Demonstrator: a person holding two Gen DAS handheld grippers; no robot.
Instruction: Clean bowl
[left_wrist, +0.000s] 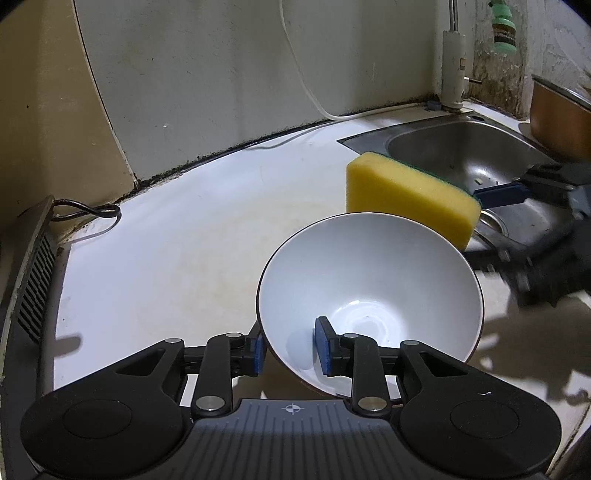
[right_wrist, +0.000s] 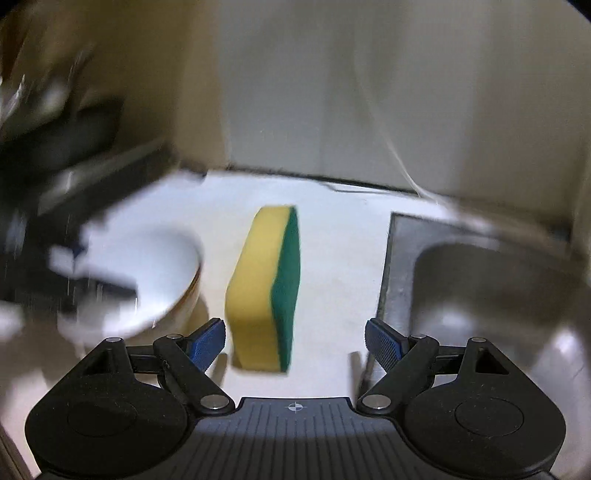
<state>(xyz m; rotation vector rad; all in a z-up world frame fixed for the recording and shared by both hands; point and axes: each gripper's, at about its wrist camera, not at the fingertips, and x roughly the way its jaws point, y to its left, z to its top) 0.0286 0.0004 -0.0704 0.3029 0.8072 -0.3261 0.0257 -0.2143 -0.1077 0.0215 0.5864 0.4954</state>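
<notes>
Left gripper (left_wrist: 289, 349) is clamped on the rim of the white ceramic bowl (left_wrist: 369, 295), tilted over the white countertop (left_wrist: 166, 258). Right gripper (right_wrist: 295, 341) jaws spread wide, the yellow-green sponge (right_wrist: 264, 288) loose between them. No readable labels anywhere.

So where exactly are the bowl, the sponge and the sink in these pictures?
bowl (left_wrist: 369, 280): left wrist view, on its white inner wall.
sponge (right_wrist: 251, 280): right wrist view, on its yellow face.
sink (left_wrist: 458, 155): left wrist view, on its steel basin wall.
</notes>
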